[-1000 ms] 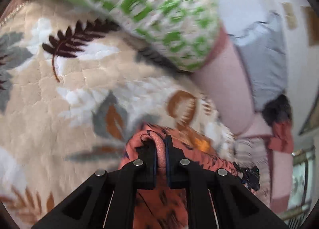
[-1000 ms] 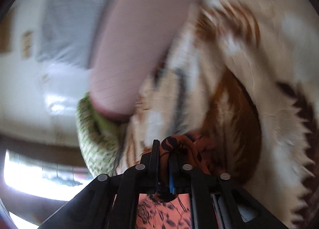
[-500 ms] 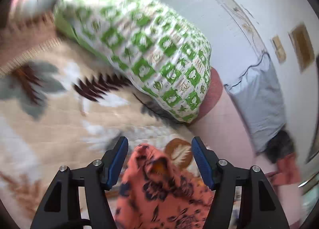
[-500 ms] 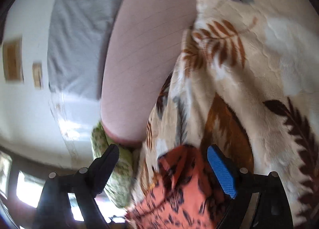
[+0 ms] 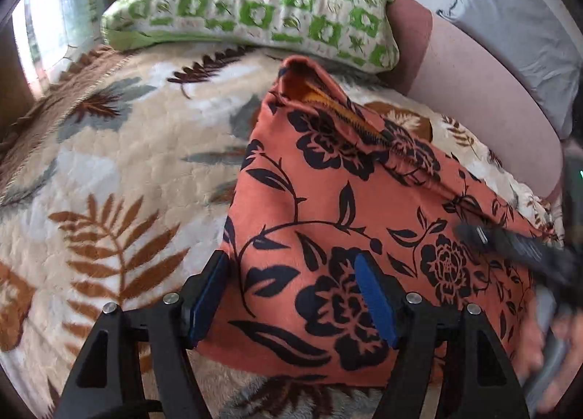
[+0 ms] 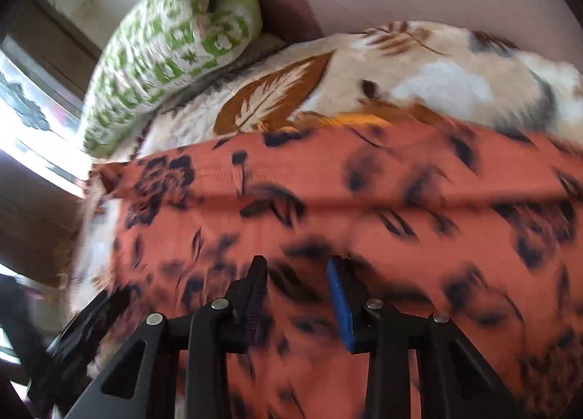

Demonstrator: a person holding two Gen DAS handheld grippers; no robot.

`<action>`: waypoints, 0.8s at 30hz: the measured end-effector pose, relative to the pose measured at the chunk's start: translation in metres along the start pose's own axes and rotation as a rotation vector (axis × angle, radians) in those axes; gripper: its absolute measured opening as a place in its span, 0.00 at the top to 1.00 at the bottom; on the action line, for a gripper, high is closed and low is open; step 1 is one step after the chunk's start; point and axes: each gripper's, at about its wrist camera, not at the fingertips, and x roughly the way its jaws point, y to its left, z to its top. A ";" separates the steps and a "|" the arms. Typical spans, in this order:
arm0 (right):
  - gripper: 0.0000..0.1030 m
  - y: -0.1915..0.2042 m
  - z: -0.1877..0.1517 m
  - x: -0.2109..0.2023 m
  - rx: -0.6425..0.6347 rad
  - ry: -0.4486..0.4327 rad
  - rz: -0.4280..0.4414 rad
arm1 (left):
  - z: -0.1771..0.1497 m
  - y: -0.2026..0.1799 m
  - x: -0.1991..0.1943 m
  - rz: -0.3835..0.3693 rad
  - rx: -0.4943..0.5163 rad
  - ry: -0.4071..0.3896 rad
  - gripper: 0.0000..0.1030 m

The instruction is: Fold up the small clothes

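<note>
We counted one cloth [image 5: 339,207] under two tongs, left [image 5: 291,295] and right [image 6: 297,295]: both spread, having released it.

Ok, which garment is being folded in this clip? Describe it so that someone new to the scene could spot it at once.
Start at the beige blanket with brown fern leaves that covers the bed, below the green-and-white checked pillow. On it lies the orange garment, folded flat, in front of both open tongs. Its black flower-and-vine print sets it apart from the pale leafy blanket.
</note>
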 end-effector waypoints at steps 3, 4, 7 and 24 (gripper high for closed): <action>0.63 0.006 0.048 0.024 -0.004 -0.047 -0.062 | 0.012 0.007 0.006 0.036 0.013 -0.019 0.30; 0.63 0.003 0.062 0.030 0.026 -0.055 -0.068 | 0.016 0.011 0.008 0.041 0.012 -0.026 0.30; 0.63 -0.014 0.095 0.029 0.156 -0.147 -0.037 | 0.023 0.023 0.016 0.013 -0.030 -0.007 0.30; 0.63 -0.128 -0.009 -0.060 0.245 -0.141 -0.206 | 0.023 0.027 0.023 0.058 -0.059 0.037 0.20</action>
